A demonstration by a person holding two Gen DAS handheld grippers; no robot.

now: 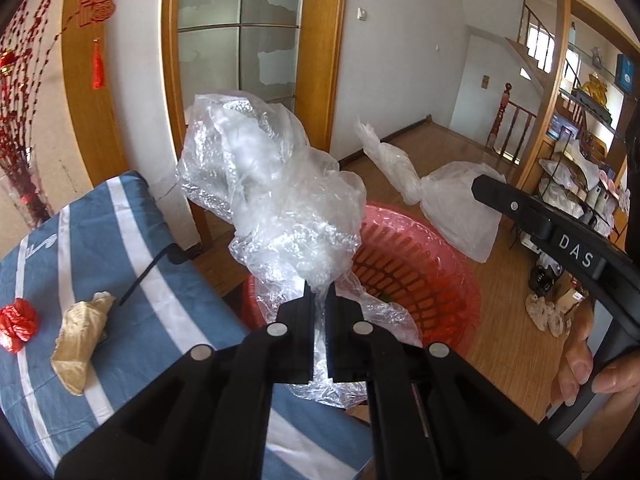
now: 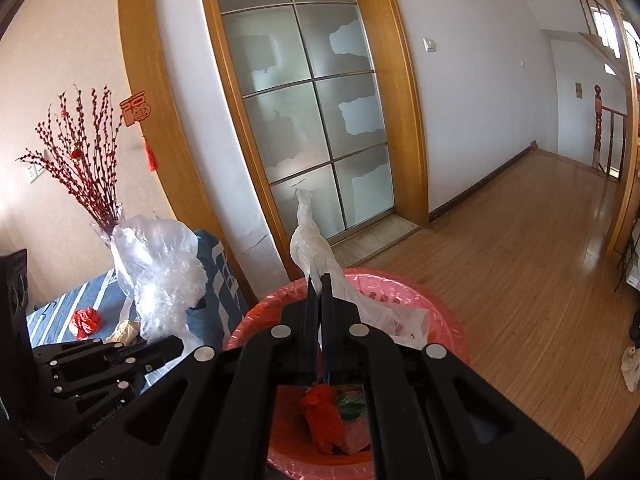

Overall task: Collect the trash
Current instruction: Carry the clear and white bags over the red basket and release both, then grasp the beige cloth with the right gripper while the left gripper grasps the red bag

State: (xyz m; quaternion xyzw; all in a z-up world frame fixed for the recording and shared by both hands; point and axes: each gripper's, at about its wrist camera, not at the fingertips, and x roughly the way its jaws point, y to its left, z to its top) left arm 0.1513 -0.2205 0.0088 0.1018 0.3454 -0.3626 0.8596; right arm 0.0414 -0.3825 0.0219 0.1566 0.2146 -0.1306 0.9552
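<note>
Room: wooden floor (image 2: 520, 248), frosted glass door (image 2: 304, 112) behind.
My left claw (image 1: 319, 292): clamped on a crumpled clear plastic bag (image 1: 272, 184), held over the red bin's near rim.
My right claw (image 2: 319, 284): pinched tight on a whitish plastic bag (image 2: 312, 248), above the red lined bin (image 2: 444, 320).
Bin contents: red wrapper (image 2: 322, 412).
Striped blue cloth (image 1: 120, 240): red crumpled wrapper (image 1: 18, 322) and gold wrapper (image 1: 80, 340) lying near each other.
</note>
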